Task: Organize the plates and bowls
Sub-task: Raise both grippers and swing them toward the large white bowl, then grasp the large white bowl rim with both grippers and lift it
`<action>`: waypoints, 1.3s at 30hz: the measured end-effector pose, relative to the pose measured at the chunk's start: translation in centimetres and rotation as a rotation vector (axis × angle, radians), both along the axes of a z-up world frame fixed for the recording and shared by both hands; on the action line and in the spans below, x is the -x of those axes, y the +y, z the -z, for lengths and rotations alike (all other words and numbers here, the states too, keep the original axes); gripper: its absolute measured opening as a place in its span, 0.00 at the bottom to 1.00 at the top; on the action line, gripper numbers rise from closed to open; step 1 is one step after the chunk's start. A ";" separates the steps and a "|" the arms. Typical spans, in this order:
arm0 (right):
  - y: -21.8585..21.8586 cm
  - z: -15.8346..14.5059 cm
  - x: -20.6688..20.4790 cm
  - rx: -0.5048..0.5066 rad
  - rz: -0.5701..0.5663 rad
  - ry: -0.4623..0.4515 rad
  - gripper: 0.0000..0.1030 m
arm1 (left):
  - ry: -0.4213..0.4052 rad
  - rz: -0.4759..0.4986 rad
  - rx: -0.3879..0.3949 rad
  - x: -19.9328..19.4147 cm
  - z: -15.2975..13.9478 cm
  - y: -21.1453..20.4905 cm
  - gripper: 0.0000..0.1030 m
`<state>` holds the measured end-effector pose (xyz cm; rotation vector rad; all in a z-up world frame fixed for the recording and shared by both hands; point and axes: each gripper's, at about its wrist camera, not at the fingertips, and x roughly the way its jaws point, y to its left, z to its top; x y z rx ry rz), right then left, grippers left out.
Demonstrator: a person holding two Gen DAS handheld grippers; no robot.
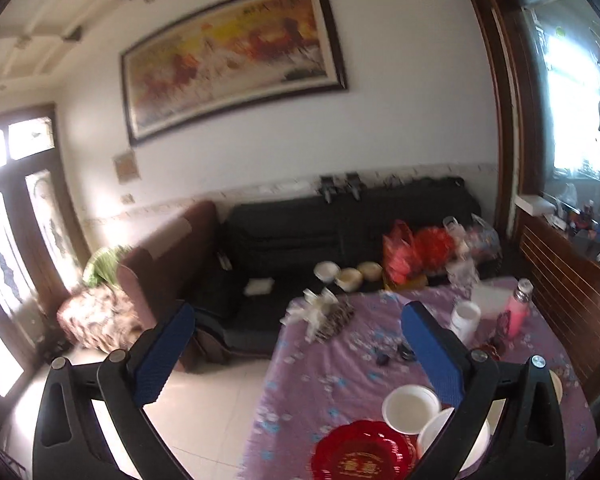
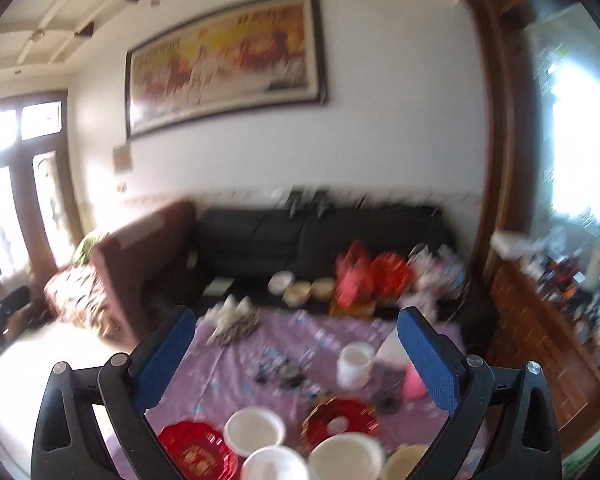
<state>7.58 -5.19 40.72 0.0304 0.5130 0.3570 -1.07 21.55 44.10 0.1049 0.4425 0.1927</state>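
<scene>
A table with a purple flowered cloth (image 1: 320, 376) holds the dishes. In the left wrist view a red plate (image 1: 360, 454) lies at the near edge, with a white bowl (image 1: 410, 406) and a second white bowl (image 1: 434, 436) beside it. My left gripper (image 1: 300, 356) is open and empty, above the table's left edge. In the blurred right wrist view I see a red plate (image 2: 196, 452), a second red plate (image 2: 342, 418), three white bowls (image 2: 254, 430) (image 2: 274, 466) (image 2: 346, 458) and a tan bowl (image 2: 406, 464). My right gripper (image 2: 298, 360) is open and empty above them.
A white jar (image 1: 466, 320), a pink bottle (image 1: 518, 312) and small dark items (image 1: 392, 354) stand further back on the table. A black sofa (image 1: 340, 236) behind holds more bowls (image 1: 350, 274) and red bags (image 1: 412, 254). A wooden cabinet (image 1: 560, 280) stands at the right.
</scene>
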 end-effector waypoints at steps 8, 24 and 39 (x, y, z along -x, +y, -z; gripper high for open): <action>5.2 23.2 -9.9 0.082 -0.158 0.441 0.87 | 0.383 0.115 0.280 -12.8 21.6 0.9 0.91; 8.5 36.6 -16.8 0.181 -0.188 0.712 0.87 | 0.755 0.122 0.491 -22.5 37.9 -1.5 0.83; 9.4 40.9 -18.4 0.278 -0.145 0.795 0.35 | 0.922 0.180 0.524 -24.1 42.1 -3.5 0.28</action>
